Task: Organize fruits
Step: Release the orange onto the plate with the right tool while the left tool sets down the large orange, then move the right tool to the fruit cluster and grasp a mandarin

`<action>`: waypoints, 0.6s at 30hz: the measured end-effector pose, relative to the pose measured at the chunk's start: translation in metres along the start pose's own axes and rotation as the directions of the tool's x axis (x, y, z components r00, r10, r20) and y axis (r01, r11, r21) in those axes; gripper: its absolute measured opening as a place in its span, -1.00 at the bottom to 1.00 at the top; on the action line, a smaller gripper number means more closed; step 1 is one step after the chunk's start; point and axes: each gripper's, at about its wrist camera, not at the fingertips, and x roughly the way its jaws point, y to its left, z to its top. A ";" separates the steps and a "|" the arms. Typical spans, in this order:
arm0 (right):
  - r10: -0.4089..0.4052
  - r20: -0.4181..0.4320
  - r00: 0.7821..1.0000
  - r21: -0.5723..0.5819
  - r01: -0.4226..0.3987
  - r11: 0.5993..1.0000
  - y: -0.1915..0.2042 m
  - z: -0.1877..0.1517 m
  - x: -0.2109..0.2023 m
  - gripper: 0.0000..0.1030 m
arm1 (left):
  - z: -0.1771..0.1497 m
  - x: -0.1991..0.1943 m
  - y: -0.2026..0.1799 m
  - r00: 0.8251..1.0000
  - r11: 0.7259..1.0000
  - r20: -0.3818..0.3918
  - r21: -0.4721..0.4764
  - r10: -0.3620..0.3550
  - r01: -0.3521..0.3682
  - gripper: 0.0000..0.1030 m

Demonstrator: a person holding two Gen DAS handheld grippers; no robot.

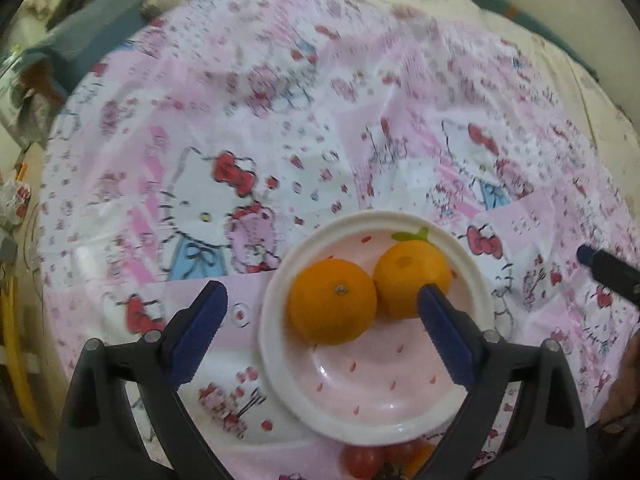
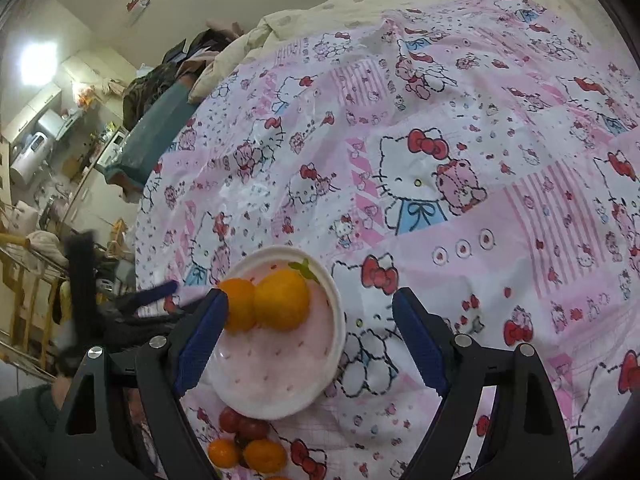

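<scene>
In the left wrist view, the left tool point(image 1: 322, 300) is pointing down at a pink plate point(image 1: 280, 360) with a white rim. The plate is lying on a pink cartoon-cat sheet point(image 1: 280, 120) that is covering a bed. The jaws are standing wide apart and are grasping nothing. Two oranges are sitting in the plate, touching each other. The first orange point(image 1: 333, 307) is lying at about 9 o'clock from the second orange point(image 1: 412, 276). The right blue pad point(image 1: 444, 336) is standing in front of the second orange, and I cannot tell if it is touching the fruit. The left pad point(image 1: 200, 332) is hanging over the sheet, outside the plate rim. At 6 o'clock from the plate, small red tomatoes point(image 1: 364, 458) are lying on the sheet. At the 3 o'clock edge, the tip of the right tool point(image 1: 588, 255) is showing.

In the right wrist view, the right tool point(image 2: 308, 312) is also released, with its jaws wide apart and nothing between the pads. The plate point(image 2: 320, 384) is lying under its left finger, and the two oranges point(image 2: 280, 300) are resting in the far part of the plate. At 6 o'clock from the plate, red tomatoes point(image 2: 244, 426) and two more small oranges point(image 2: 256, 456) are lying together on the sheet point(image 2: 480, 160). The left tool point(image 2: 156, 294) is showing blurred at 9 o'clock from the plate.
</scene>
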 end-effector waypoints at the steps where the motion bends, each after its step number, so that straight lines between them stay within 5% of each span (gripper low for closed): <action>1: -0.004 0.001 1.000 0.006 0.004 1.000 0.000 -0.003 -0.002 0.68 | -0.002 -0.005 0.001 1.000 1.000 0.011 -0.008 0.001 -0.001 0.83; 18: -0.122 0.036 0.992 -0.081 0.125 0.989 0.028 -0.057 -0.041 0.68 | -0.057 -0.087 0.004 0.986 0.997 0.148 -0.027 0.079 -0.076 0.83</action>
